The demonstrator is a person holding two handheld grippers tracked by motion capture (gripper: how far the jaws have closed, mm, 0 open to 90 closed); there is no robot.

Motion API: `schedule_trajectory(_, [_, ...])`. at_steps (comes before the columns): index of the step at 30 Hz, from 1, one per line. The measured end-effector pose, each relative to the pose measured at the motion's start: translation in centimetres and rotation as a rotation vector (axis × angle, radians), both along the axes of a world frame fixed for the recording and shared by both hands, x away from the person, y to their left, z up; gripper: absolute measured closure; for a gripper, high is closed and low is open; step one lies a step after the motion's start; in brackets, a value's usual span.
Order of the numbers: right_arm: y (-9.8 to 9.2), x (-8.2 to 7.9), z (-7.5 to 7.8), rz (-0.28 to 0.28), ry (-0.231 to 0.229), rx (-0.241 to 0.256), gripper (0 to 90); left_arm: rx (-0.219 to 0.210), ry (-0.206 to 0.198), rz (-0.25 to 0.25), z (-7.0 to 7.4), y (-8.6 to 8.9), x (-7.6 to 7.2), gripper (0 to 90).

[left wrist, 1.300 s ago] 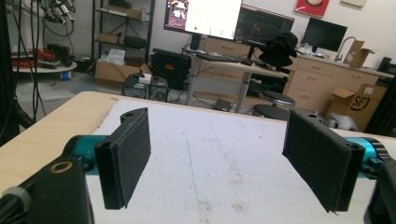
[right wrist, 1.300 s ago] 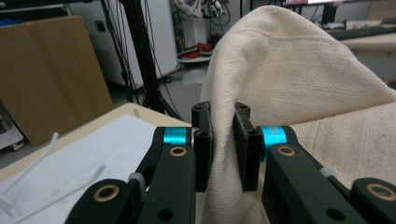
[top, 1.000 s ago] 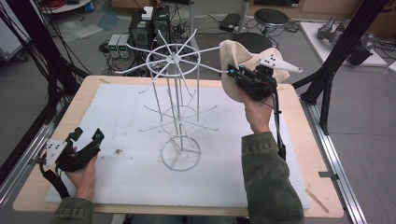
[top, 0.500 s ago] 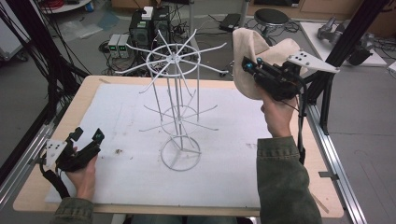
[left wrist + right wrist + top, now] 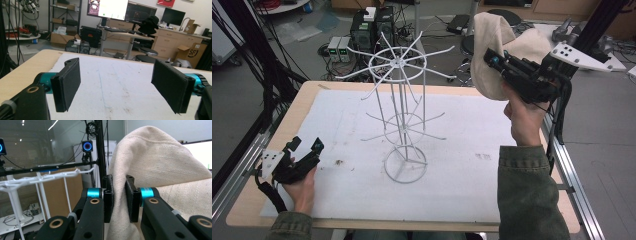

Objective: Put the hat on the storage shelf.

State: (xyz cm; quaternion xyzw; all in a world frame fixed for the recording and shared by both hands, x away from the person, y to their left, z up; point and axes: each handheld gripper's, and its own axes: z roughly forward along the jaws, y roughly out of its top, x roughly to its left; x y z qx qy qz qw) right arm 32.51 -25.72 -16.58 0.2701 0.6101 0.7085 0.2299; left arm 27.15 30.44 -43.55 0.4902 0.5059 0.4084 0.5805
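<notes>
A white wire rack (image 5: 399, 115) with spoke arms stands on the white mat, and its top arms (image 5: 37, 180) appear at the left of the right gripper view. My right gripper (image 5: 493, 61) is raised high at the table's far right, to the right of the rack's top, shut on a cream cloth cap (image 5: 492, 47). In the right gripper view the cap (image 5: 155, 170) hangs pinched between the two pads (image 5: 108, 197). My left gripper (image 5: 307, 146) rests low at the near left of the table, open and holding nothing; its pads (image 5: 67, 82) stand wide apart over the mat.
The white mat (image 5: 462, 165) covers most of the wooden table (image 5: 307, 95). Black frame posts (image 5: 257, 65) flank the left side and a rail (image 5: 569, 170) runs along the right edge. Computers and cables (image 5: 372, 27) lie on the floor beyond the table.
My right gripper has carried the cap up and to the right, away from the rack's top arms. My left gripper has stayed put.
</notes>
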Motion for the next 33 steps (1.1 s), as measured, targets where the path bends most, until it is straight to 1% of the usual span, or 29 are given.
schedule_trajectory(5, [-0.2, -0.7, 1.2, 0.026, -0.031, 0.015, 79.9, 0.002, 0.000, -0.006, 0.0, 0.0, 0.0, 23.3])
schedule_trajectory(7, [-0.1, -1.1, 1.9, 0.038, -0.052, 0.016, 79.9, 0.003, 0.001, -0.007, 0.0, -0.1, 0.0, 23.3])
schedule_trajectory(11, [0.1, -1.8, 3.2, 0.055, -0.077, 0.024, 79.8, 0.005, 0.002, -0.013, 0.0, -0.2, 0.0, 23.3])
schedule_trajectory(15, [0.4, -2.4, 4.6, 0.104, -0.097, 0.045, 79.8, 0.007, 0.008, -0.009, 0.0, -0.2, -0.1, 23.3])
schedule_trajectory(20, [1.4, -3.9, 5.9, 0.160, -0.144, 0.025, 79.8, 0.003, 0.006, -0.007, 0.0, -0.1, -0.1, 23.3])
schedule_trajectory(23, [2.1, -4.8, 6.4, 0.197, -0.165, 0.013, 79.7, 0.002, 0.004, -0.006, 0.0, -0.1, -0.2, 23.3])
schedule_trajectory(24, [2.3, -5.0, 6.6, 0.209, -0.176, 0.013, 79.7, 0.002, 0.003, -0.007, 0.0, -0.1, -0.2, 23.3])
schedule_trajectory(26, [2.7, -5.4, 6.7, 0.243, -0.182, 0.017, 79.7, 0.003, 0.006, -0.007, 0.0, -0.1, -0.2, 23.3])
schedule_trajectory(28, [3.0, -5.6, 6.7, 0.280, -0.193, 0.012, 79.6, 0.002, 0.005, -0.006, 0.0, -0.1, -0.1, 23.3])
schedule_trajectory(30, [3.4, -5.8, 6.7, 0.301, -0.210, 0.003, 79.4, 0.005, 0.007, -0.008, 0.0, -0.1, -0.1, 23.3])
schedule_trajectory(33, [3.9, -6.1, 6.6, 0.335, -0.220, -0.003, 79.3, 0.005, 0.008, -0.009, 0.0, -0.1, -0.1, 23.3])
